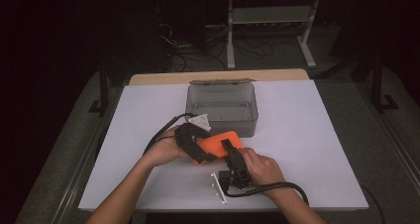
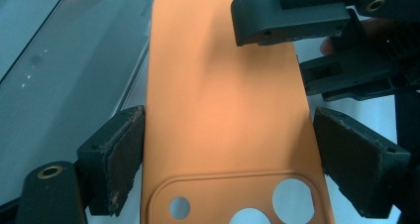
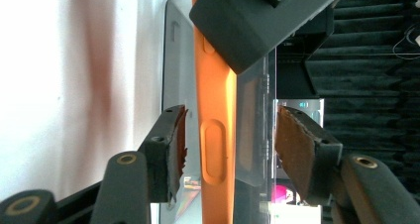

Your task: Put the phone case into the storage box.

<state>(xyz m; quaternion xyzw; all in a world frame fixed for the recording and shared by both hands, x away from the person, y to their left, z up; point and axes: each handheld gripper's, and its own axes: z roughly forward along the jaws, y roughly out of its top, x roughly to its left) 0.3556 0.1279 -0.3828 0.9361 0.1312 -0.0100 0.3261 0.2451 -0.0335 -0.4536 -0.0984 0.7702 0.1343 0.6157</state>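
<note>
I hold an orange phone case (image 2: 223, 110) across its width in my left gripper (image 1: 198, 147): the worn, crumbly black pads sit against its two long edges, one pad (image 2: 121, 154) flush on the side. The case is smooth, matte and rubbery-looking, with rounded corners, a raised camera frame and round cut-outs at the near end. It hangs just above the white table (image 1: 307, 135), right in front of a grey translucent plastic box (image 1: 221, 107), open-topped, with a hinged rim at the back; nothing shows inside it. My right gripper (image 1: 233, 157) comes at the case edge-on, jaws either side of its thin side wall with the moulded oval button (image 3: 215, 152). Its left pad is near that wall, the right one well apart, so it is spread, not pinching.
</note>
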